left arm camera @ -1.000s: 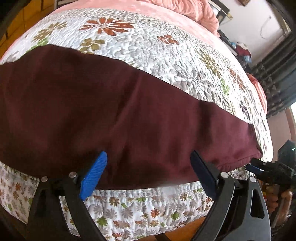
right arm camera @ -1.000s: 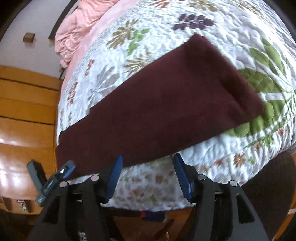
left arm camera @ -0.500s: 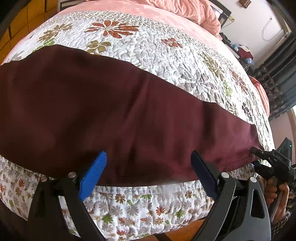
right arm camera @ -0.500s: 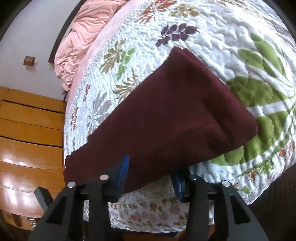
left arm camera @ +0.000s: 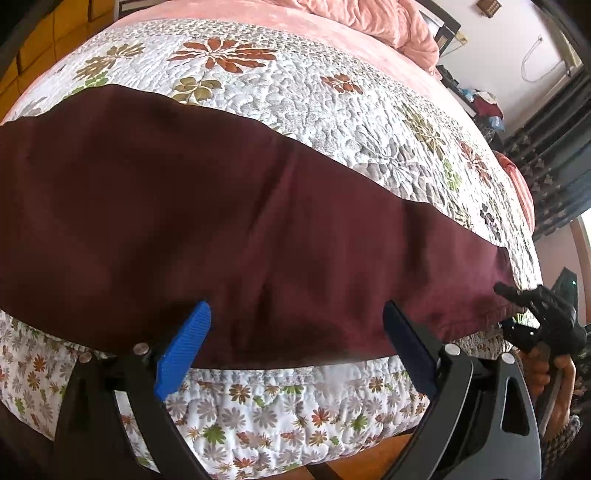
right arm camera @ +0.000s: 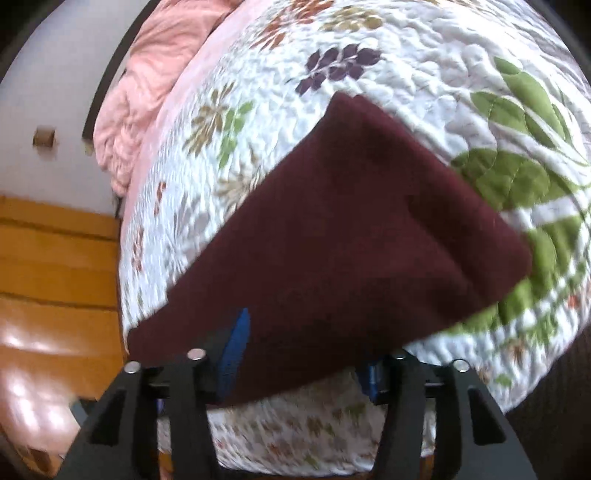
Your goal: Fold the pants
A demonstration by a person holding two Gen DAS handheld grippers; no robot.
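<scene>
Dark maroon pants (left arm camera: 229, 229) lie as a long flat band along the near edge of a bed with a floral quilt (left arm camera: 295, 96). My left gripper (left arm camera: 295, 343) is open, its blue pads straddling the near edge of the pants near the middle. My right gripper (right arm camera: 303, 354) is open at the pants' right end (right arm camera: 351, 240), the cloth edge lying between its blue pads. The right gripper also shows in the left wrist view (left arm camera: 535, 314), at the right end of the pants.
A pink blanket (left arm camera: 369, 18) is bunched at the head of the bed. The quilt hangs over the near bed side (left arm camera: 277, 406). Orange wooden floor and panels (right arm camera: 55, 277) lie left of the bed. Dark curtains (left arm camera: 554, 147) hang at the far right.
My right gripper has moved forward onto the right end of the pants, so the cloth edge now sits between its pads. My left gripper has stayed in place.
</scene>
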